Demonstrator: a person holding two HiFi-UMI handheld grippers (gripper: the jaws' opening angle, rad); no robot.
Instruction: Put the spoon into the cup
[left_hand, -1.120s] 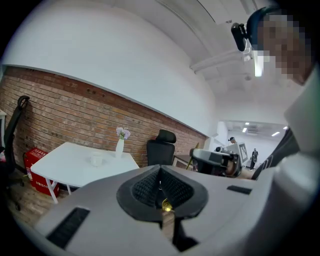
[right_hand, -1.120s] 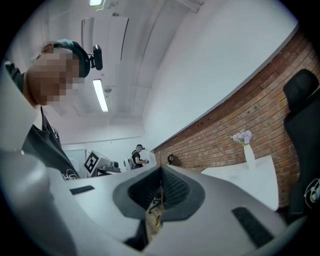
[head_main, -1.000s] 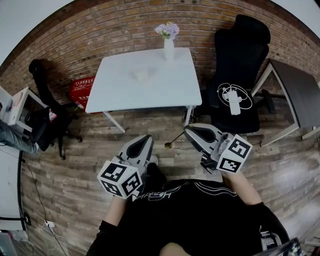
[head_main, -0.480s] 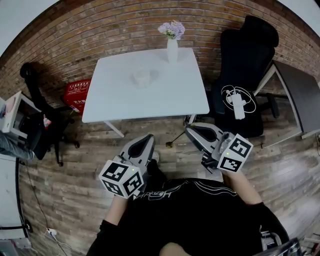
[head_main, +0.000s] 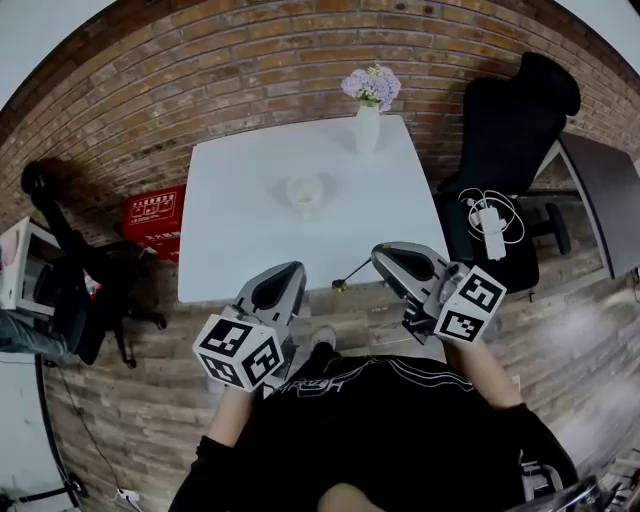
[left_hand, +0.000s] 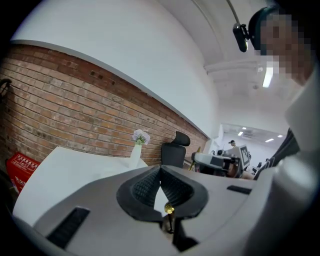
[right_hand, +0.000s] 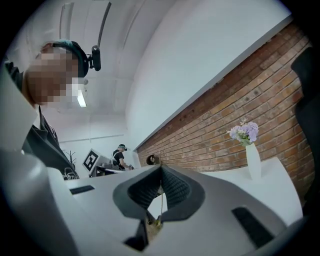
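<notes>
A white cup (head_main: 305, 192) stands near the middle of the white table (head_main: 240, 240). My right gripper (head_main: 380, 256) is shut on a thin gold spoon (head_main: 352, 273). The spoon sticks out to the left, over the table's near edge. In the right gripper view its handle (right_hand: 161, 197) shows as a fine line between the closed pads of the right gripper (right_hand: 161, 167). My left gripper (head_main: 288, 272) hovers at the near edge too, with its jaws together and nothing gripped. The left gripper (left_hand: 160, 170) hides the cup in its own view.
A white vase of lilac flowers (head_main: 367, 120) stands at the table's far right corner. A black office chair (head_main: 510, 130) with a power strip (head_main: 492, 222) on its seat is at the right. A red crate (head_main: 152, 212) and another chair (head_main: 60, 230) are at the left. A brick wall (head_main: 250, 70) runs behind.
The table, cup and vase have come much closer in the head view as both grippers moved toward them. The spoon now reaches over the table's near edge.
</notes>
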